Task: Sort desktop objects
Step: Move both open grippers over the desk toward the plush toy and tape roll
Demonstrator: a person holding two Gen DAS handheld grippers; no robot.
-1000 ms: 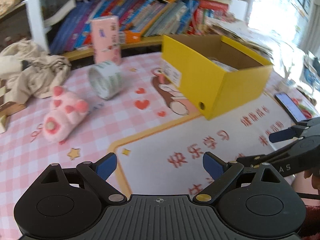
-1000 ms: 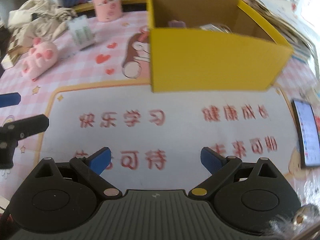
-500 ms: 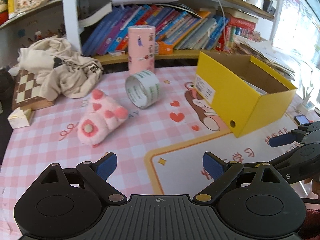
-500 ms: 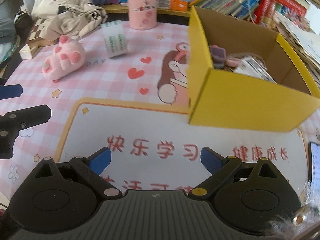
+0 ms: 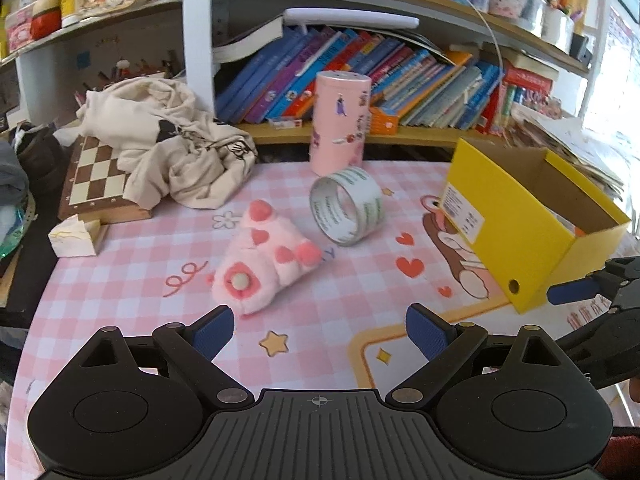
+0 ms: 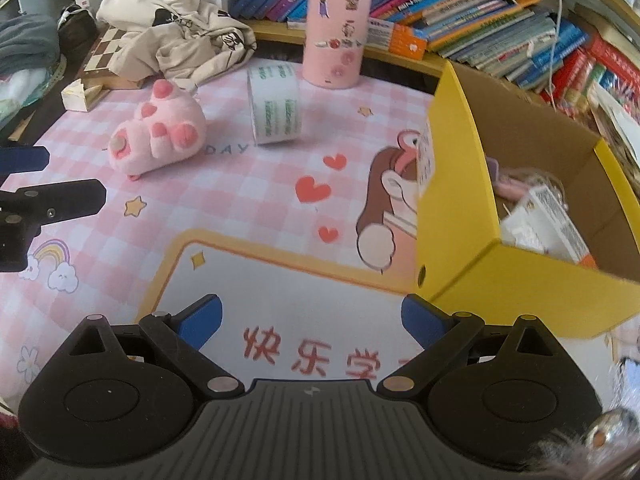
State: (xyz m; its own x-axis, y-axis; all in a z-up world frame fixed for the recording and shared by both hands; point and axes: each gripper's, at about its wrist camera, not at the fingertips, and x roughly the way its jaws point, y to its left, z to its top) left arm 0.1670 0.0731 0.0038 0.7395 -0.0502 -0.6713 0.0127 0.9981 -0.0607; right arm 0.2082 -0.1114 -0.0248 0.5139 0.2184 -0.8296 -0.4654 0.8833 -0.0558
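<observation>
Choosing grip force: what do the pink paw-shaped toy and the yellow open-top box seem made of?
Pink paw-shaped toy: plush fabric, judging by its fuzzy, matte pile. Yellow open-top box: probably cardboard, with smooth yellow outside, bare brown inside and thin folded walls.

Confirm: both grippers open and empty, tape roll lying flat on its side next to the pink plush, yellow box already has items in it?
One error: the tape roll stands on its edge, hole facing sideways, as the right wrist view shows. The rest holds: left gripper and right gripper are open and empty, pink plush beside the roll, yellow box holding items.
</observation>
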